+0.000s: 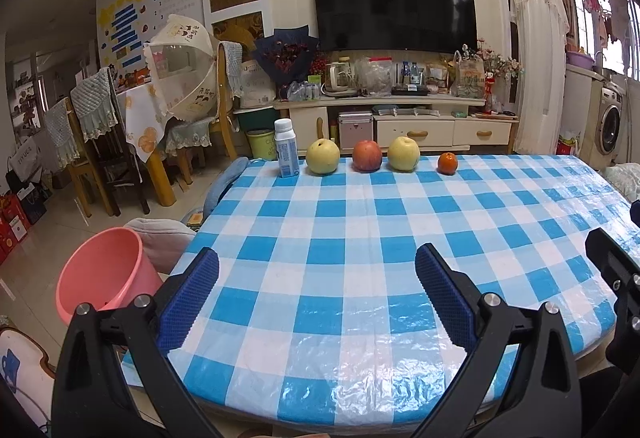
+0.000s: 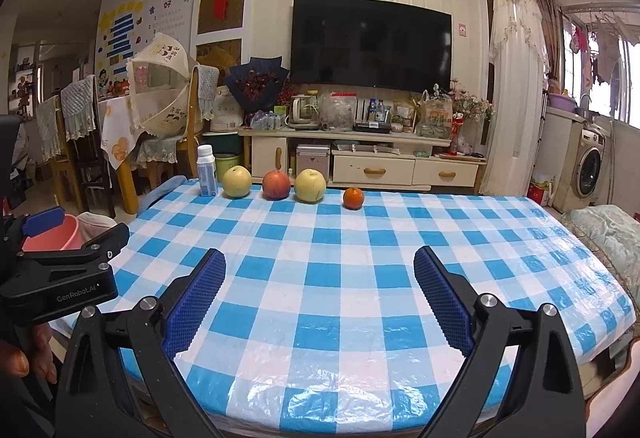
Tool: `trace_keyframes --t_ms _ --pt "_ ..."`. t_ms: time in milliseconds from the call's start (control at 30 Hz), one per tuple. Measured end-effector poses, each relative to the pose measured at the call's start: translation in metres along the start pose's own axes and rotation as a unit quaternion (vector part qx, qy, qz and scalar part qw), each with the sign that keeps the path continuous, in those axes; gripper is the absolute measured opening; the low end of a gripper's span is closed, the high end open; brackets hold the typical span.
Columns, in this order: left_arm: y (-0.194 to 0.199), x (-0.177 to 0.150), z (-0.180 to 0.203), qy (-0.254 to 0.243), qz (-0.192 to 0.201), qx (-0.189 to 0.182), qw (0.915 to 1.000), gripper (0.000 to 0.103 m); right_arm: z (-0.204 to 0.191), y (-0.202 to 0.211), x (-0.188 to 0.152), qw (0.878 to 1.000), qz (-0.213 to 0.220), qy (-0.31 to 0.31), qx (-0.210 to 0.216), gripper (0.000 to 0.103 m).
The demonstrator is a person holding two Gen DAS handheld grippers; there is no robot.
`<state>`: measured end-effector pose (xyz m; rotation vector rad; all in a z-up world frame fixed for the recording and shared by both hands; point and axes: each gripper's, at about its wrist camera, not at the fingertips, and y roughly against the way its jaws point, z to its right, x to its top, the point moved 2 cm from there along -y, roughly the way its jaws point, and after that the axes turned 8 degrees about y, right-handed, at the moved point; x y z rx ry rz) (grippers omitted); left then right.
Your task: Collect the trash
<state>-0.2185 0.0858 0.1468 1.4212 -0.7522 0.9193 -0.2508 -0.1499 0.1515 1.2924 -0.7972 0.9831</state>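
Checked table (image 1: 360,238) far beyond both spread, empty tools (image 1: 316,290) (image 2: 320,290) carries a bottle (image 1: 286,148) beside fruit, pink bin (image 1: 102,270) left, contents hidden

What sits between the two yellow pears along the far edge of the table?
A red apple, alone between the left pear and the right pear. It shows in both wrist views, apart from each pear.
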Motion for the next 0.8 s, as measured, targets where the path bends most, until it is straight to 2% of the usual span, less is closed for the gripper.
trace_keyframes --t_ms 300,400,500,667,800 --pt "-0.05 0.005 0.018 -0.025 -0.015 0.001 0.9996 0.099 0.005 -0.063 -0.007 1.0 -0.022 -0.002 0.008 0.094" --pt "-0.073 0.004 0.032 -0.034 -0.029 -0.002 0.999 0.099 0.008 -0.09 -0.009 0.999 -0.036 -0.005 0.011 0.094" --pt "-0.111 -0.002 0.042 -0.037 -0.06 0.006 0.9975 0.099 0.012 -0.118 -0.012 0.998 -0.058 -0.021 0.021 0.094" --pt "-0.172 -0.021 0.05 -0.045 -0.114 0.027 0.9921 0.099 0.015 -0.186 -0.028 0.99 -0.129 -0.046 0.029 0.095" --pt "-0.215 -0.039 0.051 -0.034 -0.17 0.027 0.9846 0.099 0.005 -0.239 -0.048 0.979 -0.199 -0.024 0.031 0.095"
